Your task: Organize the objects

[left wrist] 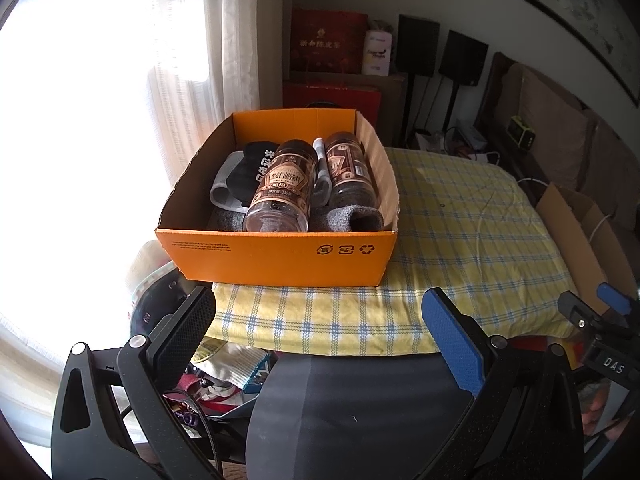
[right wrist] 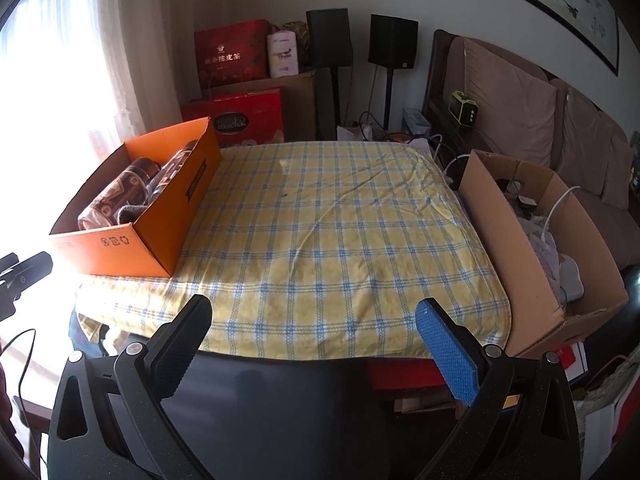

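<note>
Seen from the left wrist, the orange box sits at twelve o'clock on the checked cloth covering the table, its near wall overhanging the cloth's left edge. Inside lie two brown jars side by side on grey and black fabric items, their exact kind hard to make out. The left hand-held gripper has its fingers spread wide, holding nothing.

From the right wrist the same box falls at ten o'clock, only the jar tops showing above its wall. This view alone shows the broad bare stretch of cloth from eleven to one o'clock, and the full brown carton at two o'clock just beside the table's right edge, its contents a blur of cables and pale cloth. The right hand-held gripper is likewise spread apart and empty. Window glare washes out the left side in both views.
</note>
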`<state>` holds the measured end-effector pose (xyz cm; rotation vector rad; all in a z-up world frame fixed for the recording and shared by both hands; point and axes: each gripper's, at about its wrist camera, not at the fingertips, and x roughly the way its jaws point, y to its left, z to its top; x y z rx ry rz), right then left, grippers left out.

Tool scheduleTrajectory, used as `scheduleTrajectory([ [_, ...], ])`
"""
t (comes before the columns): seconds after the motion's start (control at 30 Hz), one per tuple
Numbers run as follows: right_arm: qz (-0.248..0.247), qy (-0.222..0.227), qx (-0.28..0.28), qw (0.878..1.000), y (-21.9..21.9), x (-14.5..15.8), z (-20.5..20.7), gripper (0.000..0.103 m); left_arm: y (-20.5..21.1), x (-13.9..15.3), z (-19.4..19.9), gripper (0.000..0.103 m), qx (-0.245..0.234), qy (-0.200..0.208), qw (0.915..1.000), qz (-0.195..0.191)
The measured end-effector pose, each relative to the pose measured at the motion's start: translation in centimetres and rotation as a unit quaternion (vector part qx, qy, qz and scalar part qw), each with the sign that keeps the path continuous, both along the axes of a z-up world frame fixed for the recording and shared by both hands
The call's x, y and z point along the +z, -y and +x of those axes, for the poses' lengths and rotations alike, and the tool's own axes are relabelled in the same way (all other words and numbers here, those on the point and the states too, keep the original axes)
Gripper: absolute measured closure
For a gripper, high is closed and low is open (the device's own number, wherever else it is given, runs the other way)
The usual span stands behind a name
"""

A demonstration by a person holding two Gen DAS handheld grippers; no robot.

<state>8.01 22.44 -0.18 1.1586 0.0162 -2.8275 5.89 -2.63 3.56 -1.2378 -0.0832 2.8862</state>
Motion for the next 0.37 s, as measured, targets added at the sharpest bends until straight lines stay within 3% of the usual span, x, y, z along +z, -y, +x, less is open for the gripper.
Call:
scheduleTrajectory([
  [0.37, 0.001, 0.0, 0.0, 1.0, 0.01, 0.0, 0.02, 0.0, -0.16, 0.11, 0.09, 0.0, 0.002, -0.003, 1.0, -0.008],
])
